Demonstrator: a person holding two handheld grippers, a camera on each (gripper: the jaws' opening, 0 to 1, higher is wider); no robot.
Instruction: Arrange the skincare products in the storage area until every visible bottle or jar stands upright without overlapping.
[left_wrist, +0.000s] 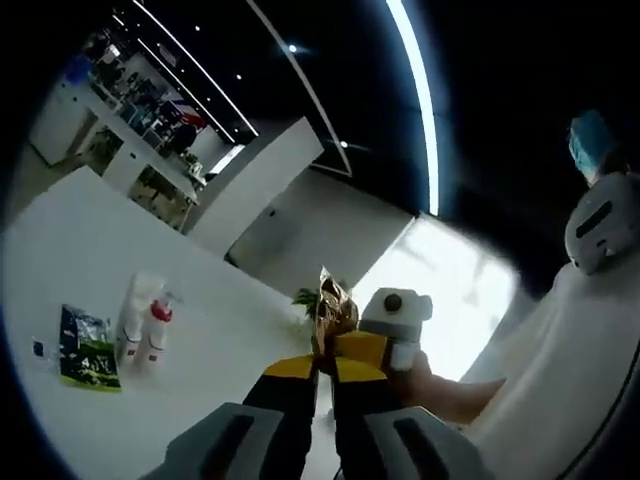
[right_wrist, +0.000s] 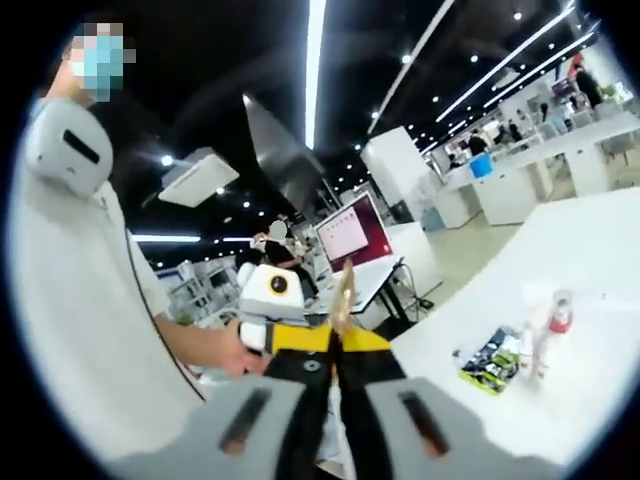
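A: Where are the skincare products?

B: In the left gripper view, two white bottles (left_wrist: 143, 322) lie on the white bench (left_wrist: 80, 250) at the lower left of the frame, one with a red cap, and a dark green packet (left_wrist: 88, 348) lies just beside them on their left. In the right gripper view the same bottles (right_wrist: 540, 345) sit at the lower right, with the green packet (right_wrist: 490, 362) near them, all on the bench (right_wrist: 590, 260). I cannot tell whether the bottles stand or lie.

A: And the jaws?

B: The left gripper (left_wrist: 323, 362), at the bottom centre of its view, has its black-and-yellow jaws drawn almost together on a crinkled gold wrapper (left_wrist: 333, 305) that sticks up from between the tips. The right gripper (right_wrist: 337, 345) is likewise closed to a thin slit, pinching the gold wrapper (right_wrist: 343, 290), seen edge-on above the tips.

A: So both hold one thing?

B: It looks so. The right gripper (left_wrist: 395, 330) appears in the left gripper view with a hand (left_wrist: 425, 385) behind it, right against the wrapper; the left gripper (right_wrist: 268, 300) shows in the right gripper view, held by a hand (right_wrist: 230, 350).

A: Anything else?

B: A person in white (right_wrist: 70, 300) at the left of the right gripper view, and a red-framed monitor (right_wrist: 352, 232) behind.
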